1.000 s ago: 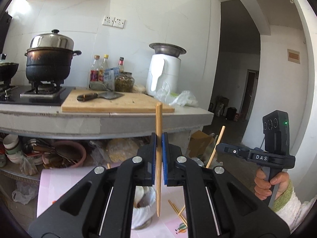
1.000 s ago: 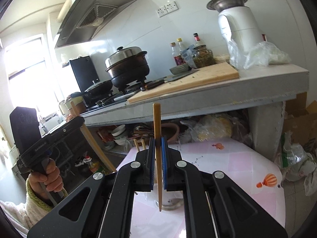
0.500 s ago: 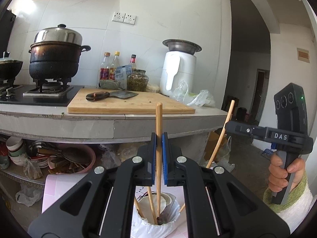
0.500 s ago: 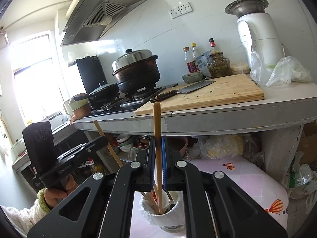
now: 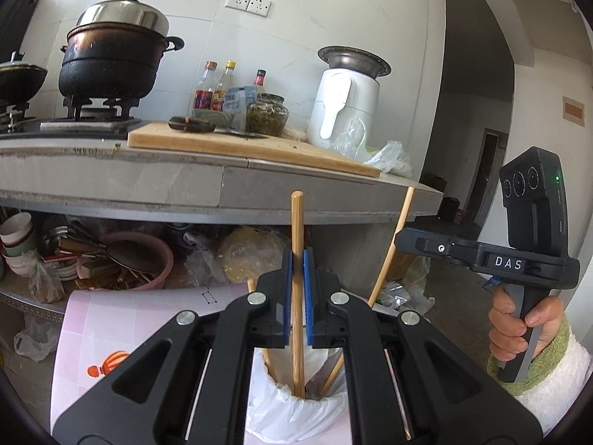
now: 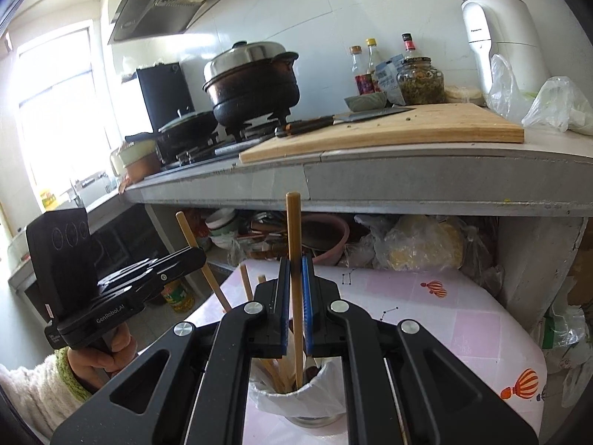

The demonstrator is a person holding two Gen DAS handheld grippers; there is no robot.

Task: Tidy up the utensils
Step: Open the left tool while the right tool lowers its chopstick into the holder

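Gripping one wooden chopstick apiece, both grippers hang over a small round holder lined with crinkled white plastic. The left gripper (image 5: 295, 296) has its blue-padded fingers (image 5: 285, 296) clamped on a smooth, round-ended left chopstick (image 5: 296, 230) that stands nearly upright, its lower end down inside the holder (image 5: 296, 408). The right gripper (image 6: 295, 296) pinches its own right chopstick (image 6: 293, 230) the same way, also almost vertical, with the tip dipping into the holder's mouth (image 6: 326, 382). Several more pale wooden sticks (image 6: 276, 371) already lean inside, fanned against the rim. From the left wrist view the right chopstick (image 5: 393, 244) slants across, gripped by the black plastic tool held in a hand (image 5: 519, 326) with a fluffy white sleeve trimmed in green.

The holder sits on a worktop (image 6: 463, 307) covered in glossy pink check cloth printed with orange balloons. Behind it runs a grey stone kitchen counter (image 5: 148, 185) carrying a thick wooden chopping board (image 5: 229, 144) with a cleaver (image 5: 207, 126) lying on it, a blackened pot (image 5: 107, 66) under a shiny steel lid, glass bottles (image 5: 218, 85), a jar (image 5: 267, 113) of dark green contents, and a white appliance (image 5: 344, 107). Underneath, a shelf holds stacked bowls (image 5: 16, 237) and a pink basin (image 5: 148, 259).
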